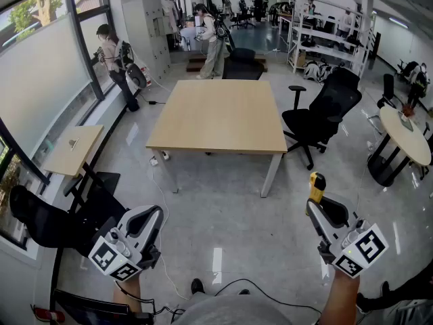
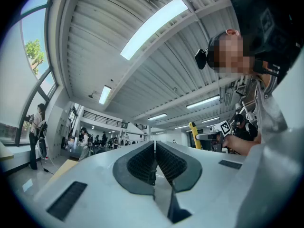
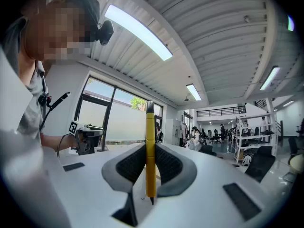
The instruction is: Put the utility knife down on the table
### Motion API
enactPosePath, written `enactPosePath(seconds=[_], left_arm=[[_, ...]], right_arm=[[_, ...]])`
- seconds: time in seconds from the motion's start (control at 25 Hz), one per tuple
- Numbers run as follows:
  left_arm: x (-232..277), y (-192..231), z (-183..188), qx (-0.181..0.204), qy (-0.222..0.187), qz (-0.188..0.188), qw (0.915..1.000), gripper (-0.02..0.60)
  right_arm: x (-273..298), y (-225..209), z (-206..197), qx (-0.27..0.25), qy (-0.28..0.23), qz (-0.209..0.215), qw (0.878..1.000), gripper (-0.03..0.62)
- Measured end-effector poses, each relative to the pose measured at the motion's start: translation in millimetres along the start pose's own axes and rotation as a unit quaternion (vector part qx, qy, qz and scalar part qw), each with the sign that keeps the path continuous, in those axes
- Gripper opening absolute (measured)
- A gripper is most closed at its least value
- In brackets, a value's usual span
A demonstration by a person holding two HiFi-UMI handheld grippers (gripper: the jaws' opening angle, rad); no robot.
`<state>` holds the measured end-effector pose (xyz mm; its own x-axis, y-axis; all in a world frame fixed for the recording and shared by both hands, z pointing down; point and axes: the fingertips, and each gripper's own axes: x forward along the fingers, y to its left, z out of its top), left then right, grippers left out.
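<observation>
A yellow utility knife (image 1: pixel 316 184) stands upright between the jaws of my right gripper (image 1: pixel 315 200), which is shut on it, low at the right of the head view. In the right gripper view the knife (image 3: pixel 150 151) is clamped between the dark ribbed pads (image 3: pixel 130 164) and sticks up past them. My left gripper (image 1: pixel 155 214) hangs low at the left, its pads (image 2: pixel 142 163) closed together on nothing. Both grippers are held over the floor, well short of the square wooden table (image 1: pixel 220 117) ahead.
A black office chair (image 1: pixel 318 114) stands at the table's right side. A round table (image 1: pixel 406 137) is at far right, a small wooden desk (image 1: pixel 71 147) and a black chair (image 1: pixel 40 222) at left. Cables (image 1: pixel 162 195) trail on the floor. People stand at the back.
</observation>
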<state>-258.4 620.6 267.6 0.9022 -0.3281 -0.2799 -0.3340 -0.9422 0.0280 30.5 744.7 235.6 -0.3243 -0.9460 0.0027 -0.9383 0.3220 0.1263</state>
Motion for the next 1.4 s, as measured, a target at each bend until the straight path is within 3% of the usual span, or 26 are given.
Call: enactPosePath(seconds=[0.6,1.4], left_arm=[[-10,10,-11,-0.007,0.004,0.012,0.9999,0.011],[-9,97,-22,-0.023,0.028,-0.012,0.9993,0.005]], right_arm=[[8,7,-10,0.044,-0.007,0.001,0.999,0.061],[100,26,-20,0.060,0.011,-0.011,0.998,0.061]])
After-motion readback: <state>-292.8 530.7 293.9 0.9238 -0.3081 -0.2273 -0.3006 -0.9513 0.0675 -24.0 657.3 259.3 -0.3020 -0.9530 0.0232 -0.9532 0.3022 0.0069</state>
